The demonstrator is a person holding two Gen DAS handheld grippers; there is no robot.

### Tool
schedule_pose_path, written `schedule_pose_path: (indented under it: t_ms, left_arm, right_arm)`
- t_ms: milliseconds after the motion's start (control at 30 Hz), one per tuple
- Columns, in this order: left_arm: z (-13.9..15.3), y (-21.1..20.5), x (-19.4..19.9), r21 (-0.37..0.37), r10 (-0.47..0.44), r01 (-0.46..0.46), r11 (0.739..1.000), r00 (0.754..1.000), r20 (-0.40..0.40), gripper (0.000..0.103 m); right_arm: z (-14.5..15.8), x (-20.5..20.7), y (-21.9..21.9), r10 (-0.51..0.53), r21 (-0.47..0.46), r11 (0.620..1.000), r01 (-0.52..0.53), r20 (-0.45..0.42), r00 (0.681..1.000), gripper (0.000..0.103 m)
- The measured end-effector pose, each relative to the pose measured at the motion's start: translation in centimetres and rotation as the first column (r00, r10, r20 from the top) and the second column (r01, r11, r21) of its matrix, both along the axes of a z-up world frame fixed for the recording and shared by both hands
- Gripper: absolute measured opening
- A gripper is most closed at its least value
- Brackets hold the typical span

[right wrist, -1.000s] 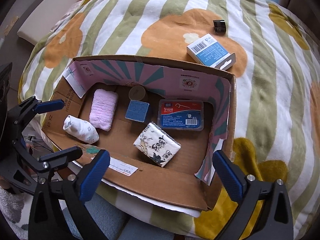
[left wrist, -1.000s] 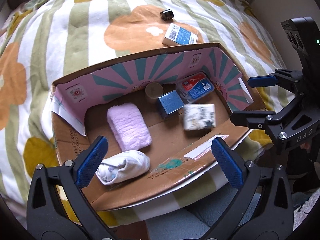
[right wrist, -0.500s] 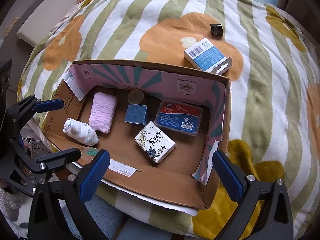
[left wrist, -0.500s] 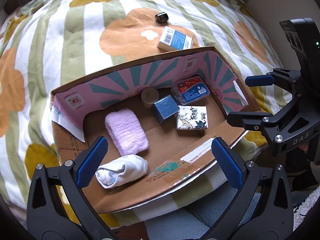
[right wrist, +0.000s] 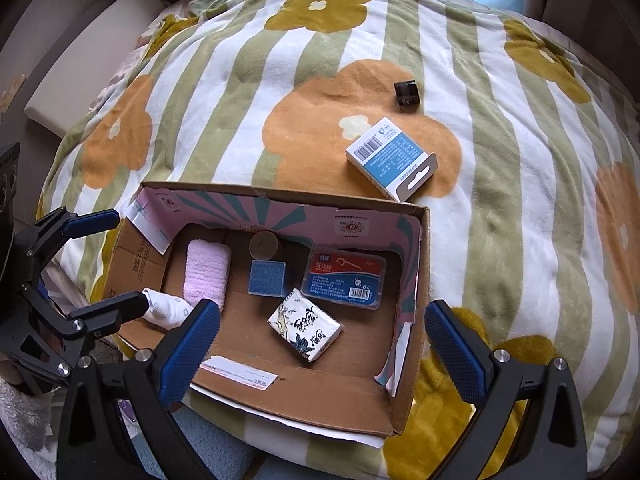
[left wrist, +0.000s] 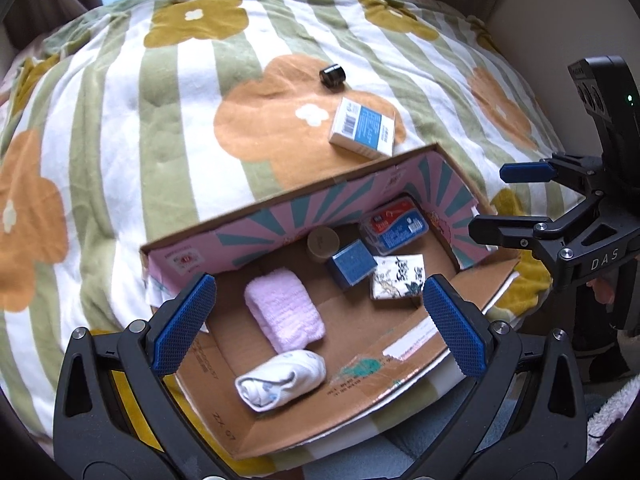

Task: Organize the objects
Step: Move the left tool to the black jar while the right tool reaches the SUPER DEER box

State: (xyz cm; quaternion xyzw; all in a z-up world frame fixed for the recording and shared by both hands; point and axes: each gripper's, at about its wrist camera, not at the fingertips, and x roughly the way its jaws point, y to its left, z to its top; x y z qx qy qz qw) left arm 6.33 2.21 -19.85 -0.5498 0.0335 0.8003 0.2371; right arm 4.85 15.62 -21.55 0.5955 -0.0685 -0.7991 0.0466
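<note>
An open cardboard box [left wrist: 400, 364] [right wrist: 296, 396] lies on the bed. In it are a pink towel [left wrist: 284, 314] [right wrist: 206, 272], a white sock roll [left wrist: 280, 380] [right wrist: 166, 310], a blue cube [left wrist: 351, 262] [right wrist: 267, 278], a brown round lid [left wrist: 322, 240] [right wrist: 263, 244], a floss box [left wrist: 394, 226] [right wrist: 346, 276] and a tissue pack [left wrist: 398, 282] [right wrist: 304, 330]. Behind the box lie a blue-white carton [left wrist: 364, 128] [right wrist: 390, 158] and a small black cylinder [left wrist: 332, 76] [right wrist: 406, 96]. My left gripper [left wrist: 316, 326] and right gripper [right wrist: 320, 344] are open and empty, above the box's near edge.
The bed has a striped blanket with flowers [left wrist: 132, 120] [right wrist: 520, 220]. A wall stands at the right in the left wrist view [left wrist: 580, 8]. A white cushion [right wrist: 76, 64] lies at the left of the bed. The floor shows below the bed's near edge [right wrist: 224, 440].
Both grippers have drawn back and risen, so the box sits lower in both views and more of the blanket shows. Both stay open. The objects in the box have not moved.
</note>
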Motion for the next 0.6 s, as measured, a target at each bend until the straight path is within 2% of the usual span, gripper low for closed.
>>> schedule_pose_path:
  t_ms: [200,467,600]
  left_arm:
    - [1.2,-0.5,-3.4,0.006,-0.027,0.027,1.000,0.999,-0.021,0.103]
    - [2.8,0.6,-9.0,-0.022,-0.117,0.116,0.993,0.990,-0.079,0.103]
    - [3.7,1.4,-11.8,0.000,-0.151,0.151,0.989,0.984,-0.095,0.103]
  right_arm:
    - [0.8,-1.7,1.3,-0.089,-0.022,0.996,0.089,-0.015,0.996,0.102]
    - [1.3,-4.0,2.3,-0.166,-0.028,0.986,0.165,-0.019,0.986,0.102]
    - [1.9,-4.9,3.2,-0.213,-0.028,0.977,0.212,-0.033,0.976,0.102]
